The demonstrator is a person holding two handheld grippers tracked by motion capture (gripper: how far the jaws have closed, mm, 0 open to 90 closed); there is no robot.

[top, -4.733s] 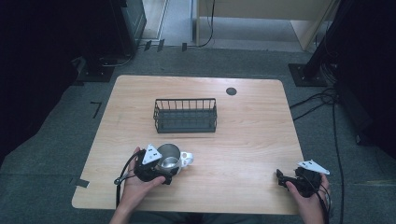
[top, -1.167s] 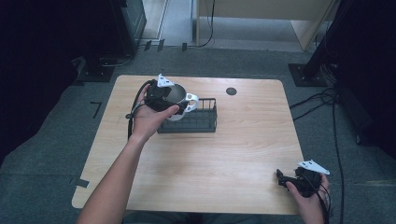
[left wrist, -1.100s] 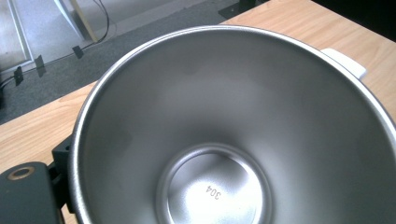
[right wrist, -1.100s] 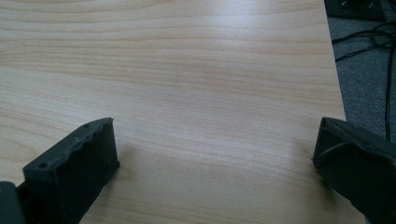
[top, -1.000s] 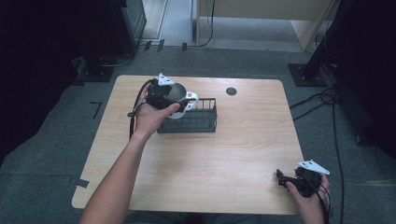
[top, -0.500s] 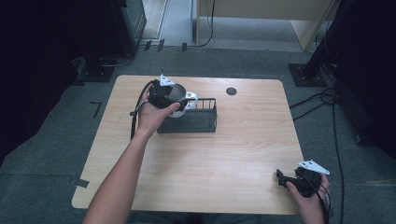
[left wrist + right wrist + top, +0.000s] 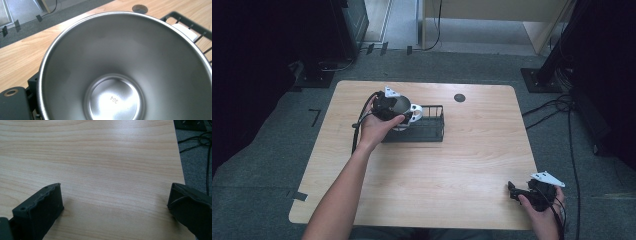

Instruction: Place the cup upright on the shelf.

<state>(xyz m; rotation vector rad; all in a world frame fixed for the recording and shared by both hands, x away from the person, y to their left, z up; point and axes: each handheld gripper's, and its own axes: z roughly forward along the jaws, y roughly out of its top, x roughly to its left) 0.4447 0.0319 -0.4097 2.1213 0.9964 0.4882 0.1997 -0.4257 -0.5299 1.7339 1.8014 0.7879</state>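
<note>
The left claw (image 7: 404, 111) grips a stainless steel cup (image 7: 125, 72) by its rim, holding it over the 9 o'clock end of the black wire basket (image 7: 432, 131) on the tabletop (image 7: 452, 165). The cup appears rigid, light and smooth-walled, so a hold pinching the rim wall seems the most secure. The right claw (image 7: 115, 207) rests released at the tabletop's 5 o'clock corner.

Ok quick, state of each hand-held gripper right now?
Left hand-held gripper: shut on the steel cup, held at the wire basket.
Right hand-held gripper: open, holding nothing, low over the table.
</note>
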